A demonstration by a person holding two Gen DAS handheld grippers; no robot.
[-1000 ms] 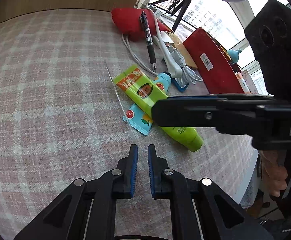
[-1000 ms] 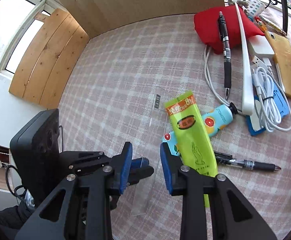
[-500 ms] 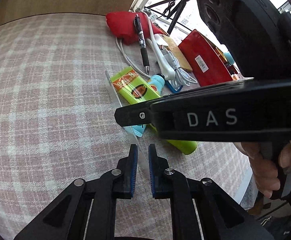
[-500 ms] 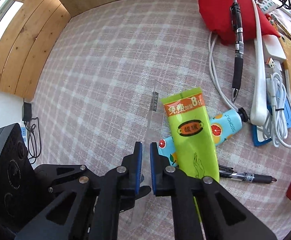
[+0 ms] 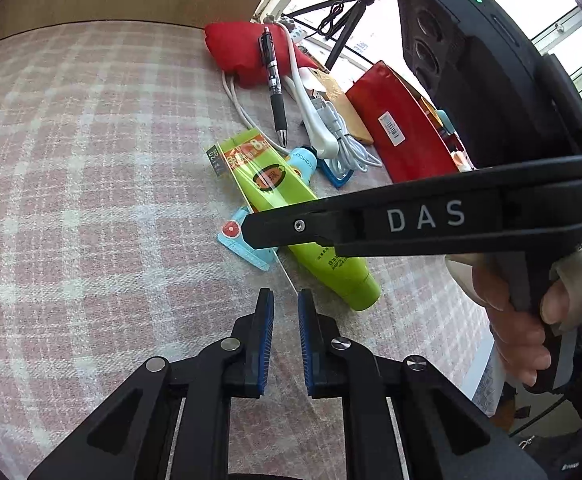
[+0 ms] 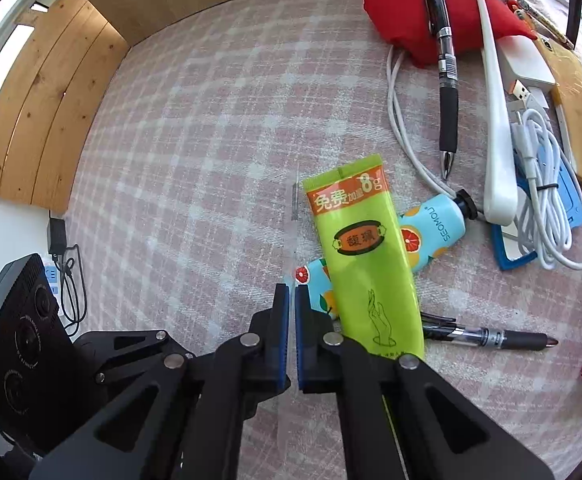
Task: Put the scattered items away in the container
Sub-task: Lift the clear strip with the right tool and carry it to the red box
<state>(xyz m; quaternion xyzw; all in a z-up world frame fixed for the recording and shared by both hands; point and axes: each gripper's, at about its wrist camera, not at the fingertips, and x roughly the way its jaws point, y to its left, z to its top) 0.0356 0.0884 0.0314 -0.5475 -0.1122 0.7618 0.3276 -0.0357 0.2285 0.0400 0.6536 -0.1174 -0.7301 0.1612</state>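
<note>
- The clear ruler [image 6: 294, 204] is the thing in play. It runs from its printed end, by the top of the green tube [image 6: 367, 264], back down into the right gripper [image 6: 291, 292].
- Those jaws are clenched on its near end with just a sliver of gap. A second ago they were wide apart and the ruler lay flat on the checked cloth [image 6: 211, 140], so the grab has only just happened.
- From the left wrist view the ruler [image 5: 215, 159] now looks to slant up over the green tube instead of lying beside it. I'd say it's coming off the cloth.
- The left gripper [image 5: 285, 300] sits right at the ruler's near tip, jaws a bit apart and holding nothing. The gap looks slightly wider than it did half a second ago.
- What that means: one item is in hand and only needs carrying over.
- The red box [image 5: 403, 136] off to the right is my guess for the container, since some stuff already sits in it.
- Still lying out: both tubes, including the blue one [image 6: 431, 228], two pens, a white cable and a red pouch [image 6: 403, 8].
</note>
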